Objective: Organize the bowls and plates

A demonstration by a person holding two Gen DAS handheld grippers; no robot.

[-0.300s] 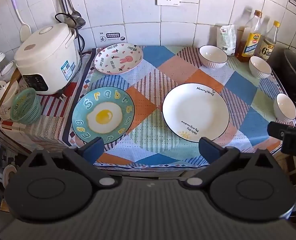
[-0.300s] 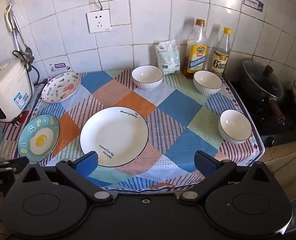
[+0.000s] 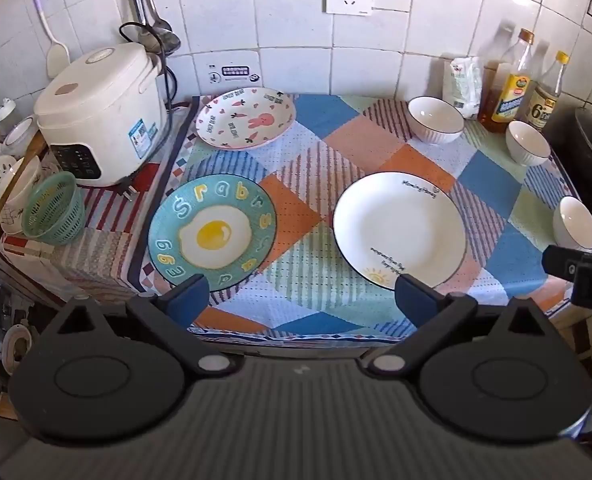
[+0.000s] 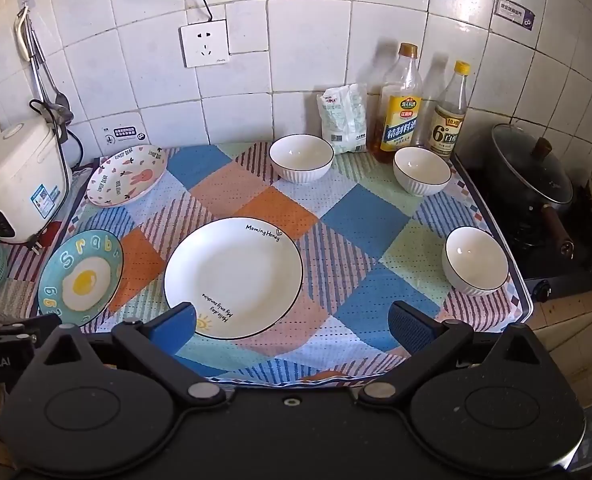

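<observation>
On the patchwork cloth (image 3: 308, 200) lie three plates: a large white plate (image 3: 399, 230) (image 4: 233, 276) in the middle, a teal fried-egg plate (image 3: 211, 232) (image 4: 81, 278) at the left, and a pink rabbit plate (image 3: 245, 118) (image 4: 127, 176) at the back left. Three white bowls stand at the back (image 4: 301, 158), back right (image 4: 422, 171) and right edge (image 4: 476, 260). My left gripper (image 3: 302, 300) is open and empty above the counter's front edge, between the egg plate and the white plate. My right gripper (image 4: 293, 324) is open and empty near the white plate's front.
A rice cooker (image 3: 99, 114) and green basket (image 3: 53, 208) stand at the left. A white packet (image 4: 344, 118) and two bottles (image 4: 400, 100) stand at the back wall. A lidded black pot (image 4: 532, 172) sits on the stove at the right.
</observation>
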